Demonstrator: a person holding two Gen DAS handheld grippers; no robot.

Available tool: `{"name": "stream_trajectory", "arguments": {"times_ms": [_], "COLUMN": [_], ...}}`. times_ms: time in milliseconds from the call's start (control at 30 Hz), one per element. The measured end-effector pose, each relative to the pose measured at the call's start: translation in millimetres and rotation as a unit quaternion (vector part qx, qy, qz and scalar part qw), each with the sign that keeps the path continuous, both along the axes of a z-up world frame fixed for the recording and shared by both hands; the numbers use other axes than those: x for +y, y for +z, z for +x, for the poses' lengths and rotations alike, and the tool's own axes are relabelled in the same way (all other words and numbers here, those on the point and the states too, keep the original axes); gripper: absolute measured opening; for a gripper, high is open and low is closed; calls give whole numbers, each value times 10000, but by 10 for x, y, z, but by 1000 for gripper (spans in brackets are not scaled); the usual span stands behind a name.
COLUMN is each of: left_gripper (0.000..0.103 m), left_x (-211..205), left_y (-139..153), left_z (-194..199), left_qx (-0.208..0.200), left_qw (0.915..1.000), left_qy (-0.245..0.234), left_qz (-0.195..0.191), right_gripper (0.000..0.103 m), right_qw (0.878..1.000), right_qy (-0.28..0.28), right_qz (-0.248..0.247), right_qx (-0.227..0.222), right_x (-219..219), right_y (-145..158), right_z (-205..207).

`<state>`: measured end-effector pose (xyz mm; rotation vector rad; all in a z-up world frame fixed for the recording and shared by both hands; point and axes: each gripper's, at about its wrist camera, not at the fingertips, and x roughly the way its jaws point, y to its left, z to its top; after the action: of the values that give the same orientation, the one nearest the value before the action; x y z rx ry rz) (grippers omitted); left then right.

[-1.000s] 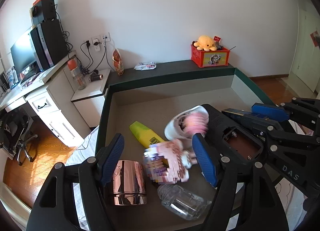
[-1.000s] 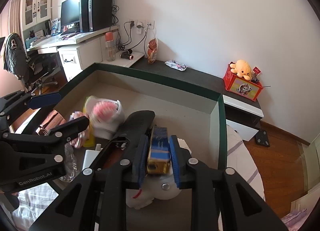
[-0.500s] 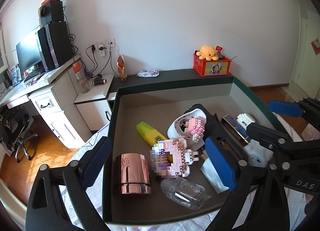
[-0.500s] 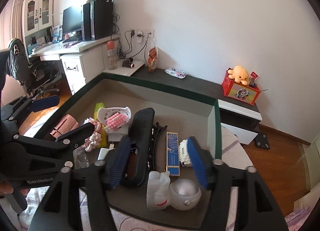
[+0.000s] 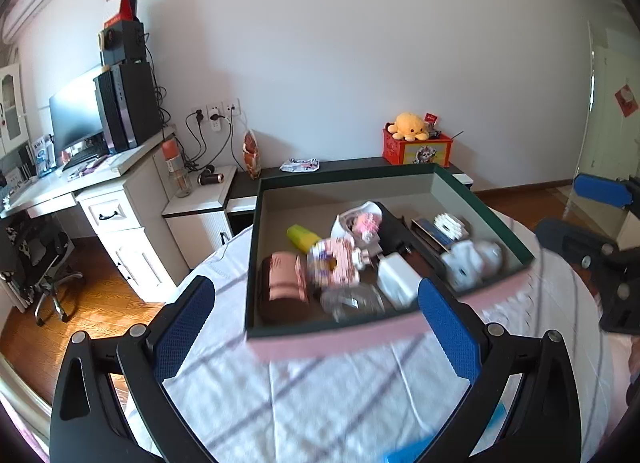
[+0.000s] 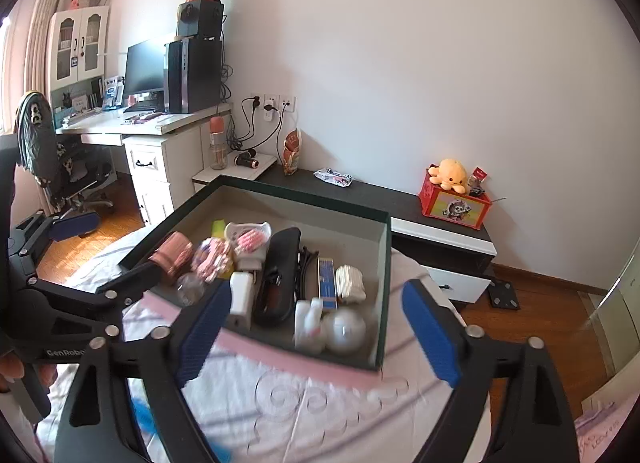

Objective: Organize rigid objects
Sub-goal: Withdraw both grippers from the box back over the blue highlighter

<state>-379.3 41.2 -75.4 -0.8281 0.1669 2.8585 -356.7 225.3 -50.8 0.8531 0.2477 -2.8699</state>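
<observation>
- Your right gripper (image 6: 316,327) hangs spread wide with nothing between its pads; the jaws have just been opening, and a second ago they were clamped on the blue harmonica box (image 6: 327,277).
- That box now lies flat inside the tray (image 6: 382,263), free of your gripper, between the black case (image 6: 278,275) and the white block figure (image 6: 351,282).
- Your left gripper (image 5: 316,315) is also splayed fully and empty, its jaws having just been opening too; a second ago it sat low over the pink block model (image 5: 336,263), and now it is pulled back over the striped cloth (image 5: 320,395).
- Both views show the whole tray from outside its near rim, where a second ago the fingers were down among the items, so you've backed both hands out.
- My read: this placement is finished, and with the tray already full, the sorting looks close to done.
- The harmonica box's long axis runs from the near rim toward the far wall of the tray, roughly parallel to the black case beside it.
- Its near end points at the white bottle (image 6: 310,317) and the round white ball (image 6: 345,329) in the near corner.
</observation>
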Motion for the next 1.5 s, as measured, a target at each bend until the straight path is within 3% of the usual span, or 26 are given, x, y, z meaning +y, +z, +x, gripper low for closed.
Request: {"name": "stream_trajectory", "arguments": {"times_ms": [67, 133, 500, 800, 1200, 1500], "left_gripper": [103, 103, 103, 103, 103, 103], "left_x": [-29, -65, -129, -145, -14, 306], "left_y": [50, 100, 190, 112, -65, -581], "left_z": [202, 369, 1328, 1764, 1676, 1079], "left_qx": [73, 140, 271, 187, -90, -948], "left_qw": [10000, 9999, 9995, 9996, 9991, 9911], "left_qy": [11, 3, -94, -213, -409, -854], "left_qz": [31, 76, 147, 88, -57, -374], "right_gripper": [91, 103, 103, 103, 103, 103], "right_qw": [9999, 9997, 9983, 9968, 9967, 9949], "right_qy": [-62, -101, -204, -373, -488, -681], "right_qz": [-38, -85, -434, -634, -639, -722], "right_qx": [105, 192, 323, 305, 143, -157], "right_x": [12, 40, 117, 174, 272, 497], "right_y": [48, 94, 130, 53, -73, -295], "right_z": [181, 366, 1315, 1839, 1869, 1605]}}
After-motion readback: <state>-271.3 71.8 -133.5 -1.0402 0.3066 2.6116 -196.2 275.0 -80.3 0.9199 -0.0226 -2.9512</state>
